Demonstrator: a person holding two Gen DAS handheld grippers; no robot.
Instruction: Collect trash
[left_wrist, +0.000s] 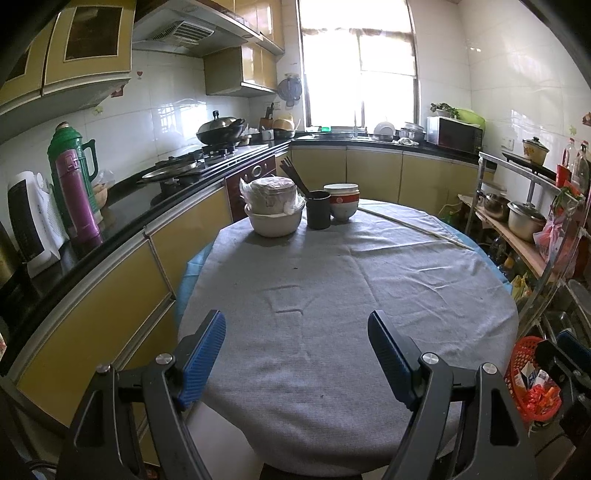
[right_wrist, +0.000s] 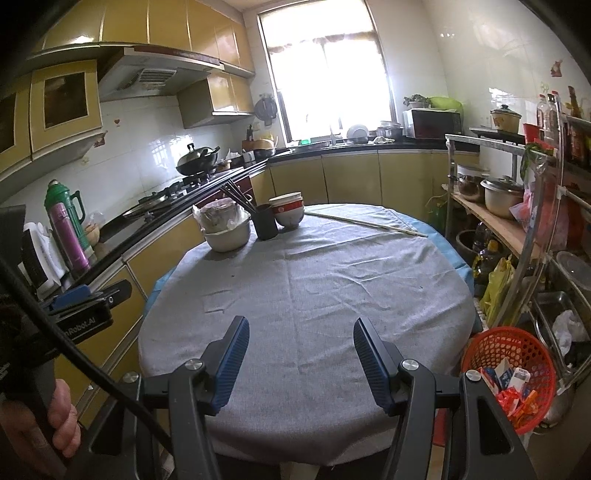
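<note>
A red mesh basket (right_wrist: 511, 349) stands low at the right of the round table, holding several wrappers and small cartons (right_wrist: 511, 384); it also shows in the left wrist view (left_wrist: 524, 354). My left gripper (left_wrist: 297, 325) is open and empty over the near part of the grey tablecloth (left_wrist: 332, 288). My right gripper (right_wrist: 300, 330) is open and empty over the same cloth (right_wrist: 314, 280). The left gripper's body (right_wrist: 85, 306) shows at the left of the right wrist view. No loose trash shows on the cloth.
At the table's far side stand a covered bowl stack (right_wrist: 225, 225), a black cup with chopsticks (right_wrist: 264, 221), stacked bowls (right_wrist: 288, 210) and a long stick (right_wrist: 369, 221). A counter with thermoses (left_wrist: 74, 188) runs left. A metal shelf with pots (right_wrist: 502, 199) stands right.
</note>
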